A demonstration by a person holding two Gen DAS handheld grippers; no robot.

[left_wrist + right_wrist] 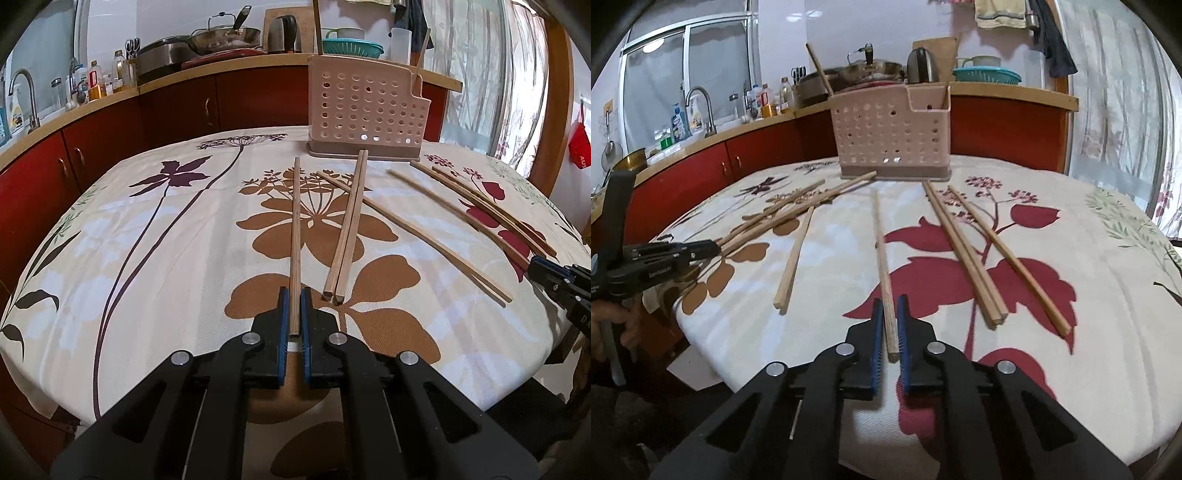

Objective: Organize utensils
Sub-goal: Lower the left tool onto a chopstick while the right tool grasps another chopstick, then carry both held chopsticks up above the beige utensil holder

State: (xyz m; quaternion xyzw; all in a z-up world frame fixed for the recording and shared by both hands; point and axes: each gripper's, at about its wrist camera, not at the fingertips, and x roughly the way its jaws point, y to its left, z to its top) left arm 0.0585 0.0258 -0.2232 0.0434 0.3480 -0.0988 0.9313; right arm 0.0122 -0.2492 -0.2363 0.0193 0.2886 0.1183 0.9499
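Chopsticks lie scattered over the flowered tablecloth (155, 258); both grippers are loaded. Left gripper (294, 314) is clenched on one chopstick (295, 236) near its butt end, tip pointing to 12 o'clock. Right gripper (891, 321) is likewise clamped on a single chopstick (881, 254), its shaft running toward the pink perforated holder (890, 136), which stands at the table's far edge at 12 o'clock with two sticks already in it. Loose pairs remain at 1 and 2 o'clock in the left view. Risk, as I judge it: each stick is held near its end, so the long free length may pivot in the pads, catch the holder rim, or slip out during the lift.
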